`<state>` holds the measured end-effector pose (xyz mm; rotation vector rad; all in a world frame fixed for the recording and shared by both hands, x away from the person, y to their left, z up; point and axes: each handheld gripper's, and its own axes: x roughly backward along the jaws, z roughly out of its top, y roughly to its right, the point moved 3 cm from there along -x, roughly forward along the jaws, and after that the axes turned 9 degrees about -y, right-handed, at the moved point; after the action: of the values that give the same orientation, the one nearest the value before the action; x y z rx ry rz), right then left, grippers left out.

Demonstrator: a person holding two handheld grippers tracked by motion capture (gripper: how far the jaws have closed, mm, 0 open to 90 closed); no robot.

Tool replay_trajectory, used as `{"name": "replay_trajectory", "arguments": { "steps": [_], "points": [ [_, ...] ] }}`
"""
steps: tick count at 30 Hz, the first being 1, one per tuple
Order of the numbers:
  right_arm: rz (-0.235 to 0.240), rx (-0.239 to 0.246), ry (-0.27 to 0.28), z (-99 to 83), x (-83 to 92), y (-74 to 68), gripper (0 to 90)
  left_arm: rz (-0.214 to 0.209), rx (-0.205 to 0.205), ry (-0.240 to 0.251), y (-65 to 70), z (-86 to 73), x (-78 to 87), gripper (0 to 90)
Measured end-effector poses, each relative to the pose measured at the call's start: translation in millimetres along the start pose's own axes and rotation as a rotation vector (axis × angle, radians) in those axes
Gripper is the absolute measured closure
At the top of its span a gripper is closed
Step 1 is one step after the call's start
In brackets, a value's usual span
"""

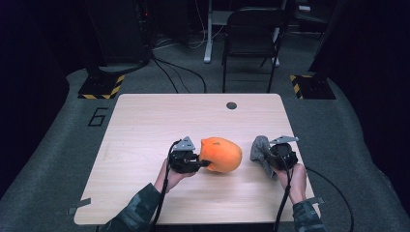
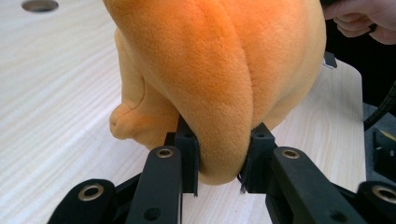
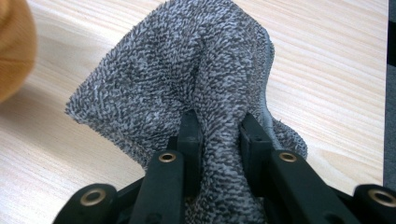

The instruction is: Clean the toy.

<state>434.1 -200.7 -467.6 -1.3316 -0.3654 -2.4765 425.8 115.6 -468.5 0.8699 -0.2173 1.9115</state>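
At a pale wooden desk [image 1: 145, 125], we clamp our left hand-held gripper [image 1: 202, 164] onto a fold of an orange plush toy [image 1: 221, 154], its jaws closed tight on the soft fabric in the left gripper view [image 2: 219, 179], the toy [image 2: 219, 70] sitting near the middle of the desk. Our right hand-held gripper [image 1: 266, 155] pinches a bunched grey terry cloth [image 1: 259, 149] just to the toy's right, the two apart; in the right gripper view the jaws squeeze a ridge of the cloth [image 3: 187, 84] between them [image 3: 218, 130].
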Motion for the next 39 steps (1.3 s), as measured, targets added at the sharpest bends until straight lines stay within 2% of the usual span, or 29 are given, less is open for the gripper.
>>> {"name": "replay_trajectory", "arguments": {
  "steps": [2,6,7,8,10,13,17,21,22,23,25,26,27,28,29,30,32,34,35,36,38,39],
  "points": [
    [-0.003,0.0,-0.002,0.7,-0.5,-0.4,74.3,-0.02,0.048,-0.013,-4.7,-2.5,-5.8,72.5],
    [0.005,0.007,-0.004,1.2,-1.2,-1.8,74.2,-0.011,0.077,-0.048,-9.8,-8.2,-18.0,71.9],
    [0.008,0.008,-0.004,1.0,-1.7,-2.0,74.2,-0.007,0.076,-0.08,-12.0,-11.5,-24.2,71.9],
    [0.014,0.008,-0.013,0.8,-3.5,-2.9,74.2,-0.024,0.098,-0.085,-14.8,-15.9,-31.8,71.3],
    [0.019,0.01,-0.012,1.4,-3.6,-4.0,74.2,-0.002,0.078,-0.089,-14.3,-13.8,-29.4,71.0],
    [0.025,0.012,0.005,3.7,-1.2,-5.3,74.3,-0.006,0.084,-0.093,-13.9,-14.3,-29.5,70.6],
    [0.055,0.032,0.037,12.8,13.7,-14.5,74.3,-0.002,0.088,-0.088,-14.0,-13.9,-29.9,70.2],
    [0.107,0.056,0.072,29.4,32.2,-35.3,74.4,-0.002,0.09,-0.09,-12.9,-13.1,-29.9,69.7],
    [0.141,0.079,0.098,39.7,41.4,-50.8,74.3,0.0,0.089,-0.092,-12.7,-12.6,-30.0,69.3],
    [0.141,0.079,0.098,39.7,41.4,-50.8,74.3,0.0,0.089,-0.092,-12.7,-12.6,-30.0,69.1],
    [0.167,0.124,0.108,49.5,50.2,-69.6,74.3,0.006,0.081,-0.095,-12.6,-12.3,-30.0,68.9],
    [0.193,0.172,0.13,57.6,56.3,-87.6,74.3,0.007,0.082,-0.097,-12.0,-12.0,-30.0,68.6],
    [0.193,0.172,0.13,57.6,56.3,-87.6,74.3,0.008,0.078,-0.094,-11.8,-11.6,-30.3,68.6],
    [0.223,0.206,0.14,64.5,60.0,-102.8,74.3,0.014,0.066,-0.104,-11.5,-11.2,-30.0,68.4],
    [0.223,0.206,0.14,64.5,60.0,-102.8,74.3,0.014,0.066,-0.104,-11.5,-11.2,-30.0,68.2],
    [0.239,0.212,0.146,68.2,60.5,-109.5,74.3,0.014,0.074,-0.1,-10.5,-11.0,-30.3,68.2],
    [0.28,0.226,0.155,74.2,58.3,-120.3,74.3,0.015,0.08,-0.099,-9.2,-10.9,-30.6,67.8],
    [0.3,0.241,0.14,77.0,50.3,-130.1,74.3,0.012,0.073,-0.096,-9.0,-10.6,-30.6,67.6],
    [0.314,0.258,0.101,75.6,34.8,-137.3,74.4,0.013,0.061,-0.105,-9.1,-10.6,-30.2,67.2],
    [0.314,0.258,0.101,75.6,34.8,-137.3,74.4,0.023,0.064,-0.1,-8.2,-10.4,-30.9,67.2],
    [0.269,0.265,0.075,69.6,11.3,-142.6,74.7,0.028,0.054,-0.119,-8.7,-12.2,-34.4,64.4],
    [0.269,0.265,0.075,69.6,11.3,-142.6,74.7,0.028,0.054,-0.119,-8.7,-12.2,-34.4,64.3]
  ]
}}
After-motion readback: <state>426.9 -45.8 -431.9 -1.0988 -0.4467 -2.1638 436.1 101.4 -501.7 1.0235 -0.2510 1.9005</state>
